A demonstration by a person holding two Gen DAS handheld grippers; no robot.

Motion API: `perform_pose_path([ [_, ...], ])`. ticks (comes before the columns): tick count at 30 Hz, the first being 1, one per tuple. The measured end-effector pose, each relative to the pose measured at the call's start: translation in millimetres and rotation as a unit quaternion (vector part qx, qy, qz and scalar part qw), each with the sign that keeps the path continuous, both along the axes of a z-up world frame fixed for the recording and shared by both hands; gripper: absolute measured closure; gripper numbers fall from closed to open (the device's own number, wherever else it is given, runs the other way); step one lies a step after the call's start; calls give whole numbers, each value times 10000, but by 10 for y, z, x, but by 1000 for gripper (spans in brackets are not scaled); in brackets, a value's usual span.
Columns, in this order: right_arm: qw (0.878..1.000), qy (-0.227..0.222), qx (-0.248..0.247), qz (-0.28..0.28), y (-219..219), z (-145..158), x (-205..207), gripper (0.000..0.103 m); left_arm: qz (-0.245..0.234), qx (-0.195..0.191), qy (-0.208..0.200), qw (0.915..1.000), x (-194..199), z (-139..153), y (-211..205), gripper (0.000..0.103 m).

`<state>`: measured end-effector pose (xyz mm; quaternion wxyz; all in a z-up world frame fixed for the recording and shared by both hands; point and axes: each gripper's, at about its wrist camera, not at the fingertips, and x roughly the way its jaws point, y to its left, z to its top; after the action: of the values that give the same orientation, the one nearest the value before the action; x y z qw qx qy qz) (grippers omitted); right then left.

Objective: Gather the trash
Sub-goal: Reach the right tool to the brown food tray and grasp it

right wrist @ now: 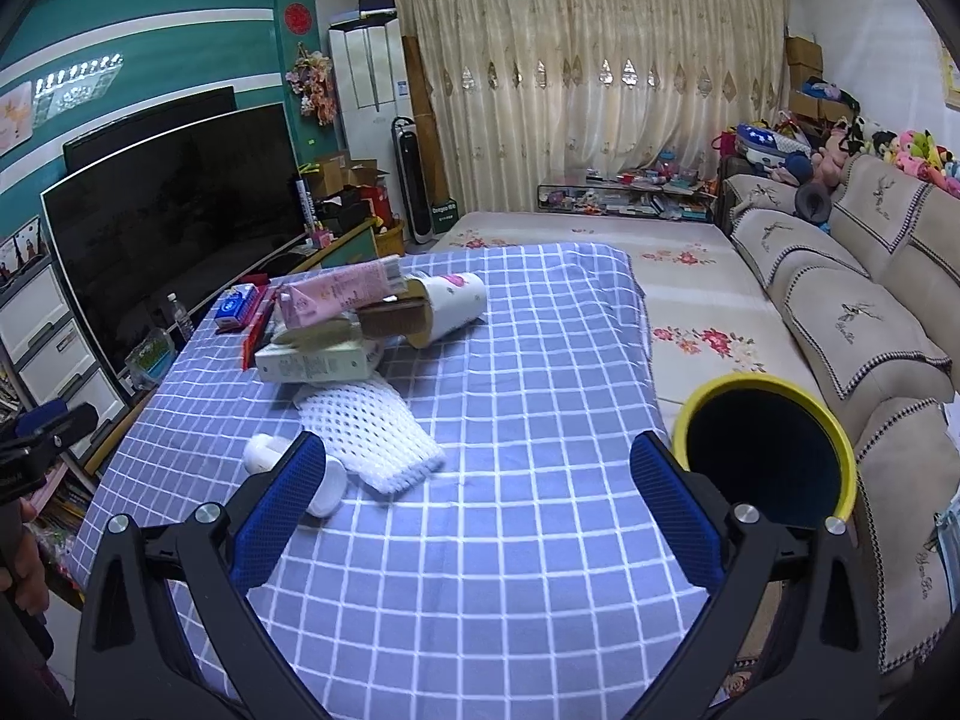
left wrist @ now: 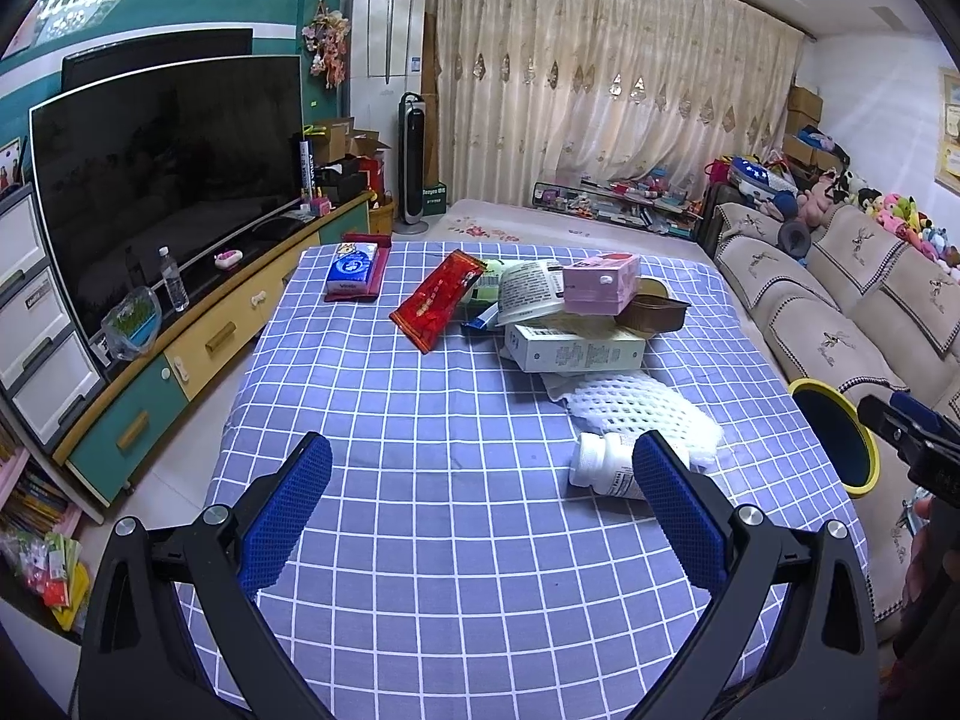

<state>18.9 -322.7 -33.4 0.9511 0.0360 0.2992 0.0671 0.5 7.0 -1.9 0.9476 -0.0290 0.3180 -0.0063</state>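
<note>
Awaiting collection: all trash seen lies on the checked surface [left wrist: 420, 480]; none appears binned, so by this showing the task is at its start.

- White pill bottle [left wrist: 600, 465], on its side, nearest the left hand-held gripper [left wrist: 483, 507], partly behind its right finger.
- White foam net sleeve [left wrist: 636, 405], just beyond the bottle, touching or nearly so.
- Heap at mid-surface: long pale carton [left wrist: 576, 351] at the base, white paper cup [left wrist: 528, 291] tipped over, pink box [left wrist: 600, 282] on top, brown tray [left wrist: 657, 312] at its side.
- Red wrapper [left wrist: 435, 303], leaning at the heap's left.
- Blue tissue pack [left wrist: 351, 270], apart at the far left corner; whether it counts as trash is unclear.

Container: yellow-rimmed bin [right wrist: 765, 450], off the surface's right edge, beside the right hand-held gripper [right wrist: 483, 507]. Interior dark; contents cannot be told.

Both grippers: jaws spread wide, holding nothing.

Remaining, as judged: every item listed.
</note>
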Motion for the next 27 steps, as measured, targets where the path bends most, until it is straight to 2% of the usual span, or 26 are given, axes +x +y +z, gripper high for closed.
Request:
perform_pose_path([
  [8,9985,-230,203,446,444,63,394,6,108,-122,93,9998,82,-96,165,4],
  [16,9966,-180,73,799,1273,34,1028,6,260,-220,184,9992,211,-187,370,4],
  [20,9978,-97,-196,630,1712,-75,1379,6,291,-261,232,9990,285,-241,469,4],
  [24,9984,208,-430,301,1944,-294,1705,6,344,-291,248,9987,327,-286,571,4],
  [27,9980,196,-587,136,2053,-394,1807,6,384,-330,297,9983,366,-333,642,4],
])
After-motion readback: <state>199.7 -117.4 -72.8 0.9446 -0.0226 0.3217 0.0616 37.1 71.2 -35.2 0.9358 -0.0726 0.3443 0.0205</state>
